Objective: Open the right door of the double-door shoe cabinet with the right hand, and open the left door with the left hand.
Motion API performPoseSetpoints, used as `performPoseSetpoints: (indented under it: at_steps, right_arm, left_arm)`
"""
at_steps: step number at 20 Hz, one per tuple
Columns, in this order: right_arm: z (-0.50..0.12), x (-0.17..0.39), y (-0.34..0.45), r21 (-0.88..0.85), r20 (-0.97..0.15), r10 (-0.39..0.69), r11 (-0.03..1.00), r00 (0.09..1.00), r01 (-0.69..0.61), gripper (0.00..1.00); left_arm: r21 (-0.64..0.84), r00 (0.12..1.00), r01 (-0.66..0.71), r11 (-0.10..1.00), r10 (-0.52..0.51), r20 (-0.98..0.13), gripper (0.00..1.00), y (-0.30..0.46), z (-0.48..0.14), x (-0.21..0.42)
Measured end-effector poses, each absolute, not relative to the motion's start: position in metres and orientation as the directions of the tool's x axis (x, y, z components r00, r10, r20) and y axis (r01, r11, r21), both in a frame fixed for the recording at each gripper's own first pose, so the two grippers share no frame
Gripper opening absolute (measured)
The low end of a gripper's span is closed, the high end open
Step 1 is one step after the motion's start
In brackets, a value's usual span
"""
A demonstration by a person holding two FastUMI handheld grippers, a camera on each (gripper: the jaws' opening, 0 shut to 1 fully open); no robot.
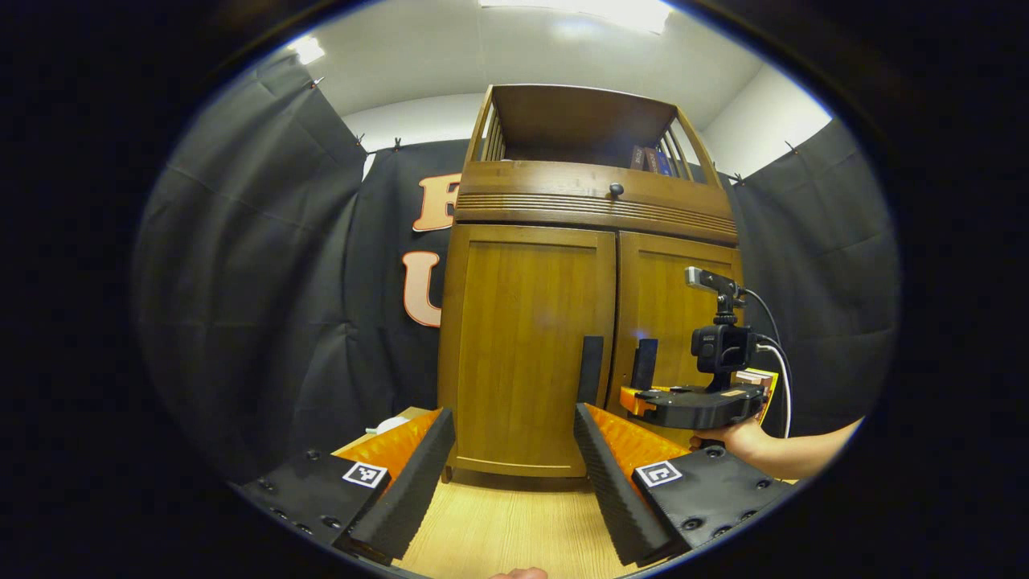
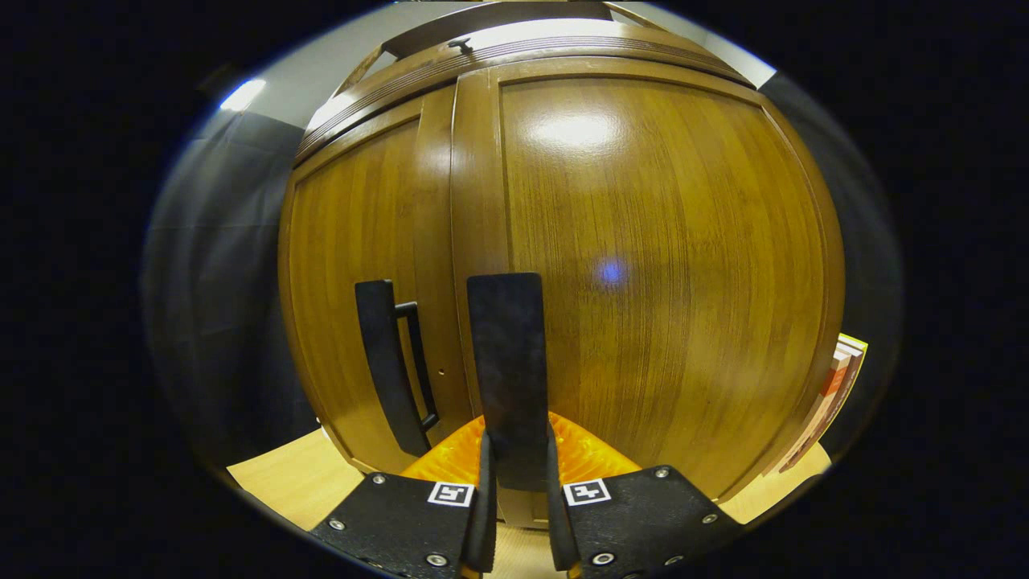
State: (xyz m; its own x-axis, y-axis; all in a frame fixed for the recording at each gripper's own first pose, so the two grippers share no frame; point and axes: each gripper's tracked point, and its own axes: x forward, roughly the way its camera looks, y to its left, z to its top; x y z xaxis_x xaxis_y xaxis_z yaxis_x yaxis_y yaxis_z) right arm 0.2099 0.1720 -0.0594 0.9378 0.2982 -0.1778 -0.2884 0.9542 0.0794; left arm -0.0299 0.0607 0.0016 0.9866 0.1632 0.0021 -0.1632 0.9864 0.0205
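Note:
The brown wooden shoe cabinet (image 1: 591,209) stands ahead with its left door (image 1: 522,346) and right door (image 1: 671,297) both closed. Each door carries a black vertical handle near the centre seam: the left handle (image 1: 590,368) and the right handle (image 1: 644,362). My left gripper (image 1: 514,474) is open, well short of the cabinet, facing the left door. A hand holds my right gripper (image 1: 643,396) up against the right handle. In the right gripper view my right gripper (image 2: 517,442) is shut on the right handle (image 2: 506,354), with the left handle (image 2: 386,370) beside it.
A drawer front with a small dark knob (image 1: 616,190) runs above the doors, and books (image 1: 651,159) stand on the open top shelf. Another book (image 2: 836,394) leans at the cabinet's right side. Black cloth walls close in on both sides. The cabinet rests on a light wooden surface (image 1: 498,523).

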Motion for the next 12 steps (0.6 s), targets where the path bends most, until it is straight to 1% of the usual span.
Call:
performPoseSetpoints:
  at_steps: [3,4,5,6,7,12]
  right_arm:
    - [-0.058,0.188,0.168,0.103,-0.167,0.328,0.944,0.930,-0.314,0.27]
    - [-0.057,0.180,0.166,0.101,-0.162,0.336,0.941,0.928,-0.323,0.27]
    - [-0.057,0.173,0.163,0.098,-0.160,0.341,0.939,0.926,-0.329,0.27]
    - [-0.055,0.165,0.160,0.102,-0.155,0.343,0.938,0.926,-0.330,0.30]
    - [-0.054,0.155,0.156,0.105,-0.146,0.344,0.938,0.927,-0.331,0.27]
    - [-0.047,0.115,0.135,0.099,-0.138,0.354,0.934,0.925,-0.342,0.27]
  left_arm:
    - [0.014,0.987,-0.161,0.987,0.161,-0.007,0.96,0.057,-0.002,-0.032]
    - [0.012,0.987,-0.161,0.987,0.161,-0.010,0.94,0.055,-0.003,-0.033]
    - [0.010,0.987,-0.160,0.987,0.160,-0.012,0.94,0.052,-0.003,-0.033]
    - [0.010,0.987,-0.158,0.987,0.158,-0.014,0.94,0.051,-0.003,-0.034]
    - [0.013,0.987,-0.157,0.987,0.157,-0.016,0.94,0.050,-0.003,-0.033]
    - [0.016,0.989,-0.144,0.989,0.145,-0.021,0.93,0.043,-0.005,-0.034]
